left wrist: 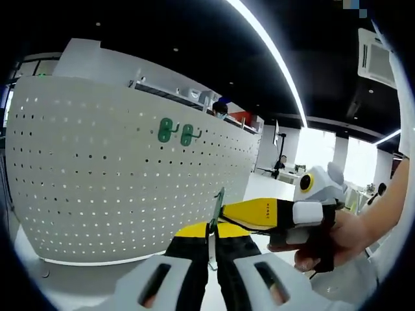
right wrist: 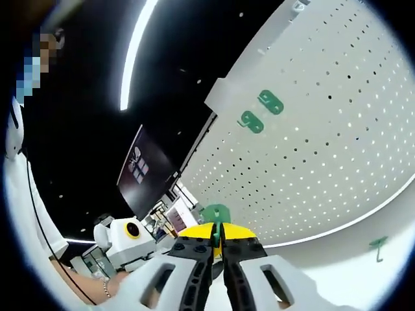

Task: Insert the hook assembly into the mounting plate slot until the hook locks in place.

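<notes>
The white perforated mounting plate (left wrist: 97,181) stands upright in front, and it also appears as the mounting plate (right wrist: 324,162) in the right gripper view. Two green hooks (left wrist: 175,132) hang on it near its top, seen again as the green hooks (right wrist: 261,111). A thin green hook assembly (left wrist: 217,206) stands edge-on between my left gripper (left wrist: 212,236), whose jaws are shut on it. My right gripper (left wrist: 227,212) comes in from the right and meets the same piece. In its own view the right gripper (right wrist: 218,236) is shut under the green hook assembly (right wrist: 215,212).
A spare green hook (right wrist: 378,247) lies on the white table (right wrist: 337,272) at the plate's foot. A hand (left wrist: 324,243) holds the right gripper. The left gripper's white body (right wrist: 130,238) shows at the left. An office with ceiling light strips lies behind.
</notes>
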The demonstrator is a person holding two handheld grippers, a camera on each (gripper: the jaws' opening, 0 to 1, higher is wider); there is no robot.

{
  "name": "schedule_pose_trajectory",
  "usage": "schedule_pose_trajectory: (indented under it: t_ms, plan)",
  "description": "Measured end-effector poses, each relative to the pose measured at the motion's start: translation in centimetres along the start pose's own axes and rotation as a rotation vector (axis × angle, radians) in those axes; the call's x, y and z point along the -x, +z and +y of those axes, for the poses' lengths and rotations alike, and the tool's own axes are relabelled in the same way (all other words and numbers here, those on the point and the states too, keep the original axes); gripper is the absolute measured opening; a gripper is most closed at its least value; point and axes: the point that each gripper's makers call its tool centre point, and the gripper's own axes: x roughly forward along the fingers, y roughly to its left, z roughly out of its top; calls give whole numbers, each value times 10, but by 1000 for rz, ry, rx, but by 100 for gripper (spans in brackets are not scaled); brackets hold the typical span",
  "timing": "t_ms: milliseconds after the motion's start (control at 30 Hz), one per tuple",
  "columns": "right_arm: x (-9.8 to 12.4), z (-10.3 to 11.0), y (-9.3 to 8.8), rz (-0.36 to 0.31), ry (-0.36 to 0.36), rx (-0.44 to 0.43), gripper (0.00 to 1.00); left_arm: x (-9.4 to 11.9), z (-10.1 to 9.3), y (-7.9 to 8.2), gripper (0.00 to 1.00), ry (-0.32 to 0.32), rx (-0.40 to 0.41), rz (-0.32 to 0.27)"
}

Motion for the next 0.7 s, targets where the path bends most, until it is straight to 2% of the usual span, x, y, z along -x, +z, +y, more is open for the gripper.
schedule_pose_trajectory:
  t_ms: [300, 567, 600, 700]
  plan:
    - [1, 0, 0, 4, -8, 19, 0, 0, -1, 0, 2, 1, -8, -2]
    - [2, 2, 2, 3, -24, 87, 0, -1, -3, 2, 2, 8, -27, -4]
    - [2, 3, 3, 3, -30, 129, 0, -1, -2, 2, 2, 8, -28, -3]
    - [1, 4, 3, 1, -25, 114, 0, -1, -1, 4, 2, 12, -38, -9]
